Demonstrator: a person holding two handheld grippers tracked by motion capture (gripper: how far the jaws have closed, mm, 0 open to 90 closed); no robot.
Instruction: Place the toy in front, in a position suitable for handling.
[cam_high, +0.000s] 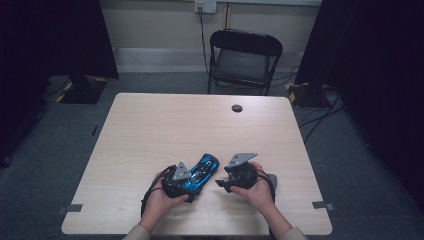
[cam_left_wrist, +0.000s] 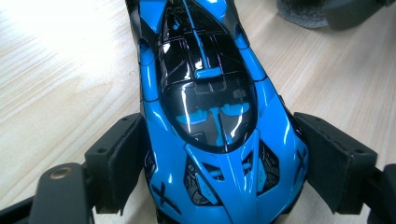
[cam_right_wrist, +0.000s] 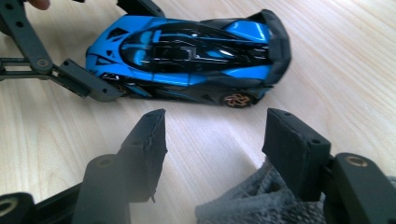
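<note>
Toy car (cam_left_wrist: 210, 116) cut off at top and bottom edges in left tool view; wheels hidden there beneath bodywork. Grey cloth (cam_right_wrist: 261, 200) cropped by bottom edge in right tool view, partly covered by right tool (cam_right_wrist: 224, 140). Dark disc on counter (cam_high: 237, 108) too small to identify.

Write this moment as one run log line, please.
left gripper: shut on blue toy car | right gripper: open, empty | grey cloth: under right gripper

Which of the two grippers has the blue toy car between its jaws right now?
The left gripper: its jaws flank the blue toy car's front end. The right gripper is open, with bare table between its jaws.
</note>
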